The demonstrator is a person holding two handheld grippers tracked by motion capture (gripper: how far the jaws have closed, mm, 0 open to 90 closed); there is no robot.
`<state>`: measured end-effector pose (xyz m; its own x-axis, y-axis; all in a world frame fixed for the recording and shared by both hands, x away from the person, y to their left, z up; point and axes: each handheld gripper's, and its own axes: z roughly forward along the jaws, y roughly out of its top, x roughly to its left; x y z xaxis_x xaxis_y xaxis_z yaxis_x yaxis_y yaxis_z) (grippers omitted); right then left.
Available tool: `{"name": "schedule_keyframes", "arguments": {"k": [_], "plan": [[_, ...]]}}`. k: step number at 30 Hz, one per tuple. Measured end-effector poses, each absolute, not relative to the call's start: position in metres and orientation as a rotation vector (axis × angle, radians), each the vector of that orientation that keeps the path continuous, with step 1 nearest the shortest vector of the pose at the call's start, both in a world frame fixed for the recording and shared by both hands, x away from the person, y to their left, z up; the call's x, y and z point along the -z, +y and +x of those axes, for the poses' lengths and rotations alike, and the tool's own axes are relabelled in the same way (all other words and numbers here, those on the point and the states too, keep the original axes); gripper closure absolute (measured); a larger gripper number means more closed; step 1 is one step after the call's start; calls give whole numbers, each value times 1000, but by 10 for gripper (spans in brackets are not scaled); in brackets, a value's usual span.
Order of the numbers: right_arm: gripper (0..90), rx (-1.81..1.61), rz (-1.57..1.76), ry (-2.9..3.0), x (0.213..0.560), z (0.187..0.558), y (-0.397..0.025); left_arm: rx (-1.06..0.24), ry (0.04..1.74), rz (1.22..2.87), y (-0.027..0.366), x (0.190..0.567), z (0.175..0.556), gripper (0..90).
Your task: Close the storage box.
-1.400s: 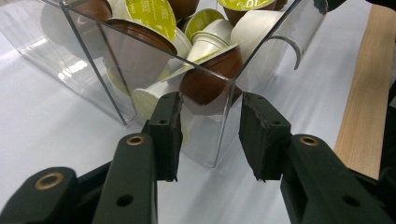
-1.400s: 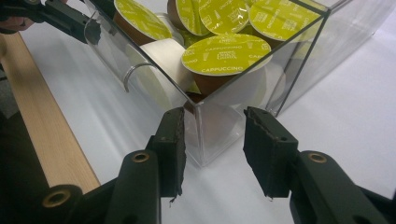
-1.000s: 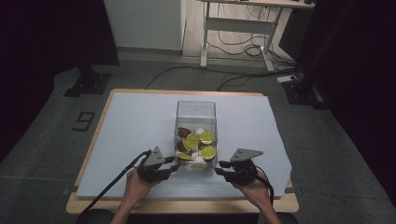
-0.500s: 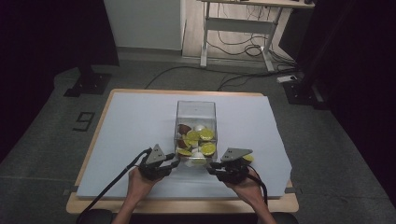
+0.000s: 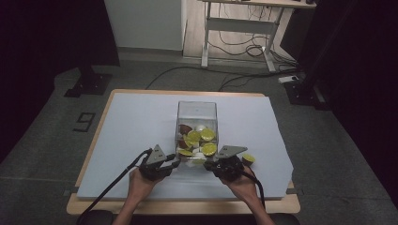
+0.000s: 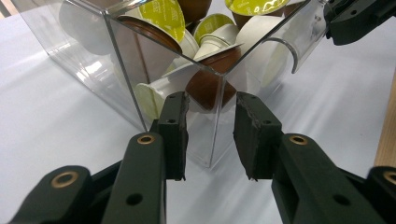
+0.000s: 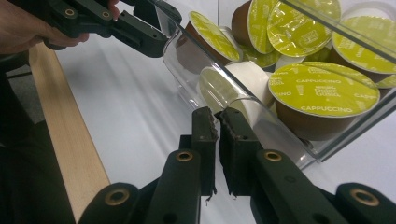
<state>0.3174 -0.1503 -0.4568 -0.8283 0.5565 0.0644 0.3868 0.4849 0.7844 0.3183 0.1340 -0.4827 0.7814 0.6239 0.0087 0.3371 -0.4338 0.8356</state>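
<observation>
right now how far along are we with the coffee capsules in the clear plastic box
Done: one green-lidded brown coffee capsule lies on the white table cover. In hand: the left gripper is open, straddling a near corner of the clear plastic box; the right gripper is nearly closed at its cut-out lip, pinching or not is unclear. Left: probably the capsule pile inside.

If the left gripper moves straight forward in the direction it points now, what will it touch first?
Most likely the near corner edge of the clear box. The left gripper has open jaws standing on either side of that corner, apparently just short of it. The coffee capsules lie behind the wall. Depth is hard to judge.
</observation>
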Motion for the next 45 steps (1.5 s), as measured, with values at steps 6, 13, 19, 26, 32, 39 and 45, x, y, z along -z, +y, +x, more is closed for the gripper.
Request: {"name": "schedule_keyframes", "arguments": {"k": [6, 13, 19, 26, 32, 39, 45], "plan": [[839, -1245, 815, 2517, 456, 318, -150, -391, 721, 2062, 134, 484, 319, 667], [841, -1240, 827, 2508, 456, 322, -149, -378, 717, 2079, 134, 486, 318, 637], [841, -1232, 833, 2497, 456, 325, -146, -369, 712, 2094, 134, 487, 318, 572], [839, -1231, 848, 2491, 455, 330, -146, -344, 711, 2118, 136, 491, 318, 471], [839, -1231, 863, 2474, 455, 334, -146, -327, 710, 2136, 136, 494, 317, 374], [836, -1238, 875, 2465, 453, 337, -147, -263, 723, 2158, 137, 500, 319, 253], [836, -1232, 878, 2466, 453, 339, -146, -252, 746, 2184, 139, 507, 318, 146]]}}
